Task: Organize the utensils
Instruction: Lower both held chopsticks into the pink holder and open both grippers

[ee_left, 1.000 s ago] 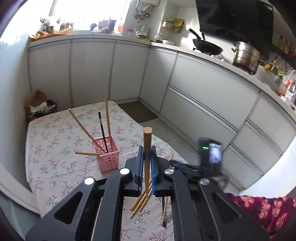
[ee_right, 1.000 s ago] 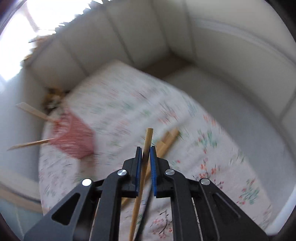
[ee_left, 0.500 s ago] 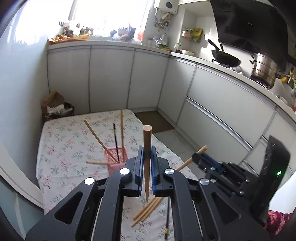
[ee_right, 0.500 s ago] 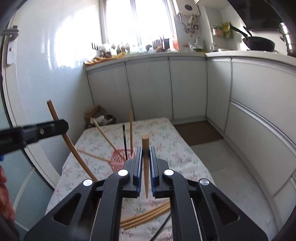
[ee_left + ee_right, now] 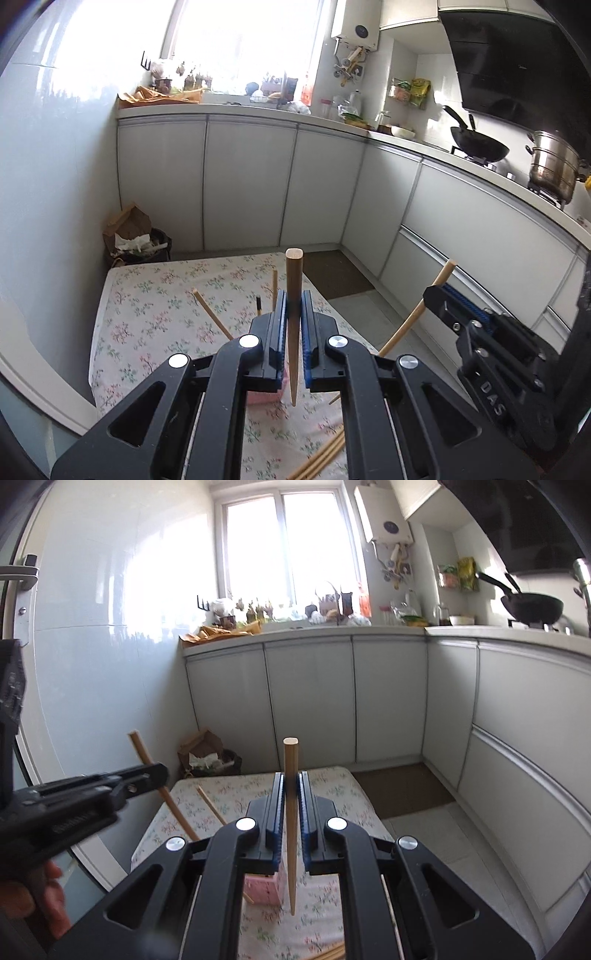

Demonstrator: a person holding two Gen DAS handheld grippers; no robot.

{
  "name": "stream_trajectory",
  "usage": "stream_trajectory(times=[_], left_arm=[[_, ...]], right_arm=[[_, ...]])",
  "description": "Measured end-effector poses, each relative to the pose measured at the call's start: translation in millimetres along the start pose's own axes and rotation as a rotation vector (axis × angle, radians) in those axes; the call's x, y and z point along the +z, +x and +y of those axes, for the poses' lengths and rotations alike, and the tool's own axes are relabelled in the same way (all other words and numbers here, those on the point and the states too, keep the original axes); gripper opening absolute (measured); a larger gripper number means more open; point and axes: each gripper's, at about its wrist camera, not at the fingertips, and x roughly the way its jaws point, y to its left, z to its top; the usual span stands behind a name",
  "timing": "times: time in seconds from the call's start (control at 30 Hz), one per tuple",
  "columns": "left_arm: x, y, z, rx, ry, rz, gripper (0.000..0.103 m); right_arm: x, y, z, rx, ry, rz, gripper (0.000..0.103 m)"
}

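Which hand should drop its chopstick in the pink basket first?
Probably the left gripper. Both are shut on a chopstick held upright, but in its own view the left chopstick tapers down to just above the pink basket, while the right gripper hangs its chopstick just beside it.

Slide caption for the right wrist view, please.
Right tongs shut on a wooden chopstick above the pink basket.

This was a home kitchen. Pale cabinet doors (image 5: 251, 184) ran in an L ahead and to the right of the tongs, under a worktop (image 5: 436, 149) crowded with jars and bottles near a bright window (image 5: 288, 542). Far right, a black wok (image 5: 478, 146) and a steel pot (image 5: 552, 168) sat on the stove below a dark hood (image 5: 517, 55).
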Motion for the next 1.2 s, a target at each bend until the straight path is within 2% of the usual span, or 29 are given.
stream_trajectory(times=[0.2, 0.4, 0.6, 0.67, 0.8, 0.93, 1.03, 1.2], left_arm=[[11.2, 18.9, 11.9, 0.059, -0.011, -0.028, 0.006], [14.7, 46.2, 24.5, 0.117, -0.040, -0.054, 0.006], [-0.3, 72.7, 33.3, 0.141, -0.059, 0.010, 0.009], [-3.2, 63.3, 39.3, 0.132, -0.094, -0.003, 0.025], [5.0, 29.2, 48.3, 0.138, -0.120, -0.097, 0.039], [13.9, 0.1, 54.9, 0.158, -0.150, -0.173, 0.058], [16.4, -13.2, 57.8, 0.161, -0.164, -0.198, 0.059], [14.6, -14.5, 55.1, 0.186, -0.143, -0.185, 0.059]], right_arm=[[15.9, 15.5, 6.3, 0.021, 0.003, -0.027, 0.008], [17.9, 36.6, 6.3, 0.039, 0.035, -0.034, 0.008], [11.6, 53.9, 8.3, 0.051, 0.051, -0.034, 0.008], [7.5, 60.3, 7.7, 0.052, 0.059, -0.025, 0.008], [2.6, 71.7, 10.0, 0.050, 0.058, -0.012, 0.008], [2.0, 79.6, 16.2, 0.057, 0.056, -0.013, 0.008], [0.8, 87.0, 22.0, 0.061, 0.044, -0.017, 0.008], [-7.5, 103.6, 28.5, 0.048, 0.034, -0.002, 0.008]])
